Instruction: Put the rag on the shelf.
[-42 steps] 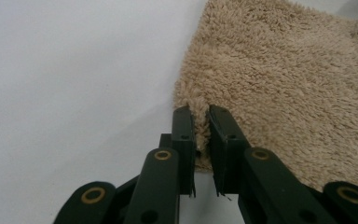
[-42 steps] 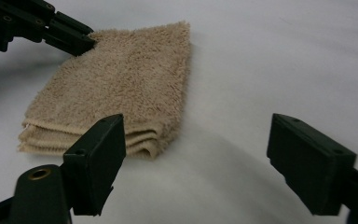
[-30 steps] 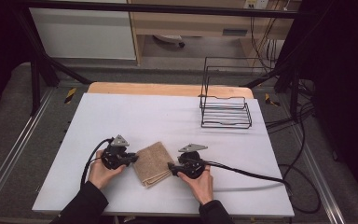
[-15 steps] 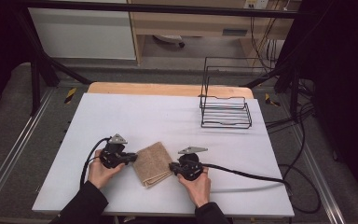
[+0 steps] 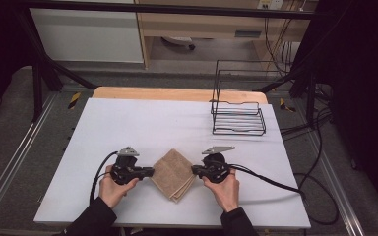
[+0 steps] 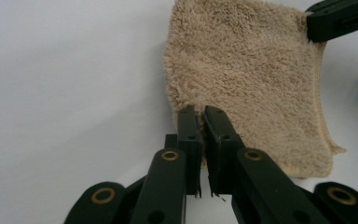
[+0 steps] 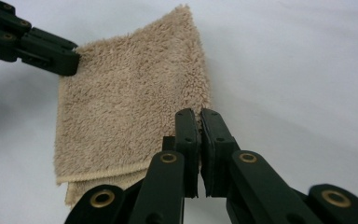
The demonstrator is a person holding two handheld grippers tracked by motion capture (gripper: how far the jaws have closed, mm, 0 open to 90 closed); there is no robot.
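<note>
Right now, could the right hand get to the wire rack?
Probably yes. The white table between the right gripper and the rack is bare, so nothing blocks the way. But its jaws are shut on the towel, as are the left gripper's, so the towel would come along or need letting go.

This looks like a lab set up for recording. A table point(image 5: 128, 123) with a plain white top stands inside a frame of black metal bars point(image 5: 39, 73), with dark curtains point(image 5: 359, 73) at the sides. Many cables point(image 5: 320, 187) lie on the grey floor point(image 5: 10, 132), and light wooden cabinets point(image 5: 202, 24) stand behind.
</note>
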